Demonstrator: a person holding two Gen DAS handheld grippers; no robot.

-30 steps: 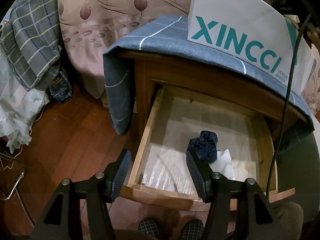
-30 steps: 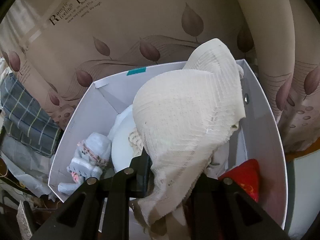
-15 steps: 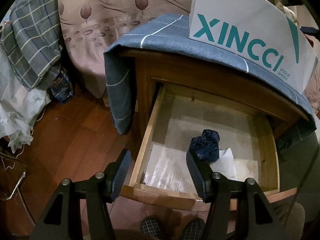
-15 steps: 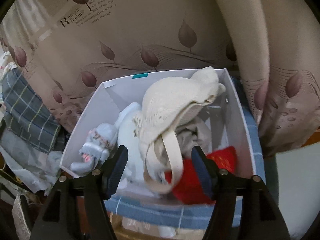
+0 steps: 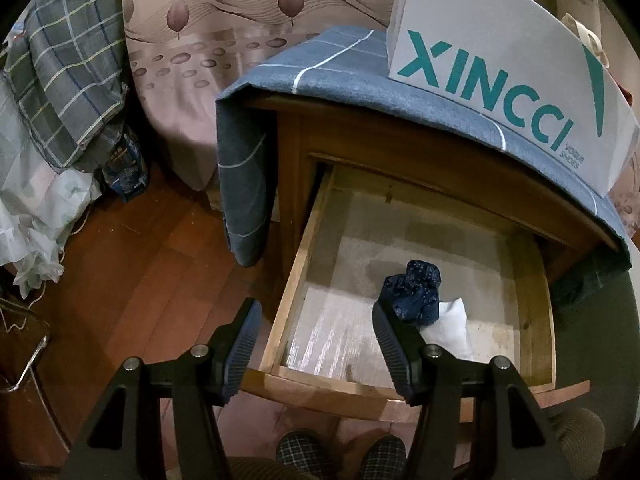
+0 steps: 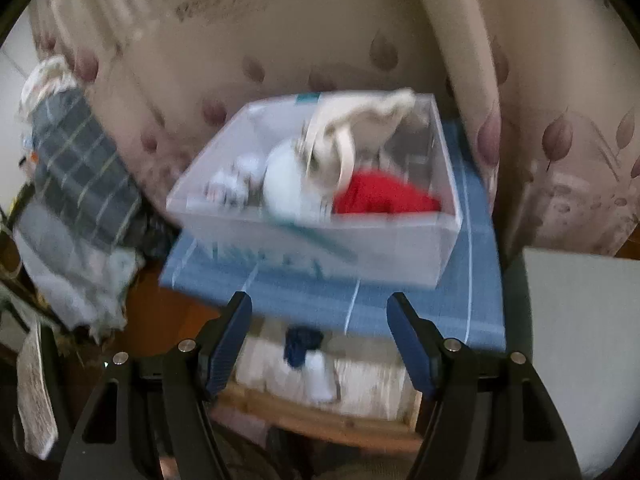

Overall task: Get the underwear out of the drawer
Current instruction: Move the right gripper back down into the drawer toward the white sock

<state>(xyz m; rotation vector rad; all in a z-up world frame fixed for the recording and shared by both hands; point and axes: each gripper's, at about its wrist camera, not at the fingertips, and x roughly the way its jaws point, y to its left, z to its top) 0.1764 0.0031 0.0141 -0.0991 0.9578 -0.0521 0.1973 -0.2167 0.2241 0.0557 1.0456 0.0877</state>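
Note:
The wooden drawer of the nightstand stands pulled out. A balled dark blue piece of underwear lies in it beside a white folded piece. My left gripper is open and empty, above the drawer's front left corner. My right gripper is open and empty, high above the nightstand. In the blurred right wrist view the blue piece and the white piece show in the drawer below. The white box on top holds a cream bra, a red garment and pale pieces.
The white XINCCI box sits on a blue cloth covering the nightstand. A leaf-print curtain hangs behind. Plaid fabric and white bags are piled left on the wooden floor. Slippered feet show below.
My right gripper let go of the cream bra into the white box, opened, and pulled back and up. The left gripper stayed open over the drawer, barely shifting.

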